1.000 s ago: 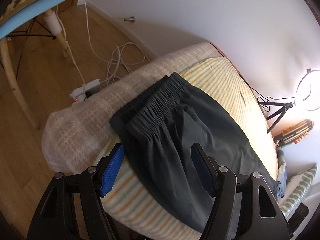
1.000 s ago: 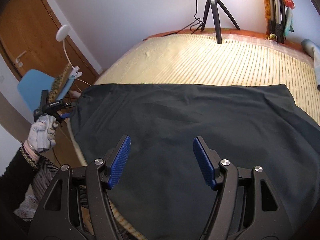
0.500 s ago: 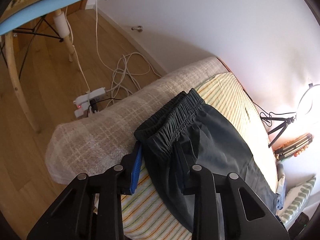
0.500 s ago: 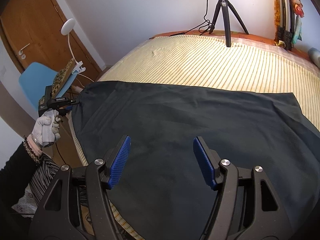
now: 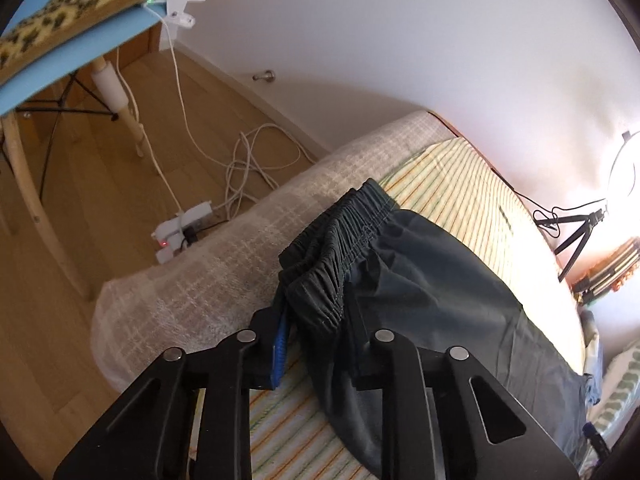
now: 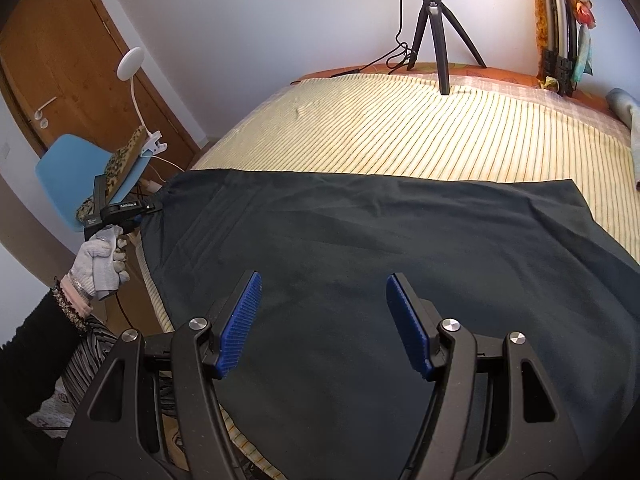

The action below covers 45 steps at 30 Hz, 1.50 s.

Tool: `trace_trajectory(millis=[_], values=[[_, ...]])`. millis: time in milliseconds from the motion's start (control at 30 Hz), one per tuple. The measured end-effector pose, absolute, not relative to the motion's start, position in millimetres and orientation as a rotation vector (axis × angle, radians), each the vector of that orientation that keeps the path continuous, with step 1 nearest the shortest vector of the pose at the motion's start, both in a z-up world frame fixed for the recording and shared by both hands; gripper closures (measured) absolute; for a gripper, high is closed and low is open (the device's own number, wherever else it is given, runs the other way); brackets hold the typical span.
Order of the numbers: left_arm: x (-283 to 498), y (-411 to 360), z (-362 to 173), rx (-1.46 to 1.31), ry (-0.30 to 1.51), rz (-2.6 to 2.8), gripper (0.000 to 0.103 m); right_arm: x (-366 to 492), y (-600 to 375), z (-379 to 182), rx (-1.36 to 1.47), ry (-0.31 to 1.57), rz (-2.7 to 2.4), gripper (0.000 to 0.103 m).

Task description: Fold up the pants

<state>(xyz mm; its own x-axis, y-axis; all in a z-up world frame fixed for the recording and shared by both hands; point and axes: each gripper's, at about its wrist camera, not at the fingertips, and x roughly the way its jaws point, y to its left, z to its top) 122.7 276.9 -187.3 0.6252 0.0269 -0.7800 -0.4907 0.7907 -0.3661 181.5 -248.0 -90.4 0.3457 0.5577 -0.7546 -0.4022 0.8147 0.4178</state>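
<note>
Dark grey pants [image 6: 380, 248] lie spread across the striped bed [image 6: 400, 128]. In the left wrist view my left gripper [image 5: 316, 316] is shut on the near corner of the pants' elastic waistband [image 5: 340, 232], at the bed's edge. The pants [image 5: 440, 300] stretch away to the right. In the right wrist view my left gripper [image 6: 154, 208] shows at the pants' far left corner. My right gripper [image 6: 322, 320] is open and empty, hovering above the middle of the pants near the front edge.
A tripod with a ring light [image 6: 434, 32] stands on the bed's far side. A blue chair [image 6: 76, 172] with a leopard cushion, a power strip [image 5: 180, 232] and cables [image 5: 248, 164] are on the wooden floor left of the bed. A door [image 6: 48, 80] is behind.
My left gripper moved forward and closed on the waistband corner, and the waistband has bunched and lifted slightly. My right gripper stayed open over the pants, drifting slightly.
</note>
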Motion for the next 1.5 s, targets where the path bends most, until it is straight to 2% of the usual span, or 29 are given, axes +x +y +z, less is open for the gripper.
trace_trajectory(millis=[200, 367, 567, 700, 800, 1067, 1267, 1500], values=[[128.1, 221.0, -156.9, -0.282, 0.78, 0.343, 0.085, 180.7, -253.0, -89.4, 0.178, 1.042, 0.613, 0.035], [120.1, 140.9, -134.8, -0.035, 0.71, 0.194, 0.085, 181.3, -254.3, -91.2, 0.184, 1.045, 0.604, 0.035], [107.9, 57.0, -156.1, 0.123, 0.746, -0.02, 0.085, 180.0, -245.0, -96.4, 0.139, 1.043, 0.581, 0.035], [97.0, 16.0, -168.1, 0.272, 0.738, -0.094, 0.085, 189.7, -234.5, -104.0, 0.309, 1.119, 0.668, 0.035], [90.8, 4.4, -169.3, 0.318, 0.716, -0.13, 0.085, 212.5, -215.9, -114.2, 0.481, 1.189, 0.745, 0.035], [78.7, -15.4, -180.6, 0.395, 0.703, -0.177, 0.085, 265.3, -121.0, -151.2, 0.558, 1.369, 0.869, 0.034], [72.2, -6.0, -173.8, 0.34, 0.717, -0.212, 0.079, 271.1, -72.8, -157.0, 0.457, 1.435, 0.915, 0.034], [54.7, -2.1, -161.8, 0.32, 0.683, -0.264, 0.072, 271.9, -42.6, -149.1, 0.256, 1.429, 0.856, 0.034]])
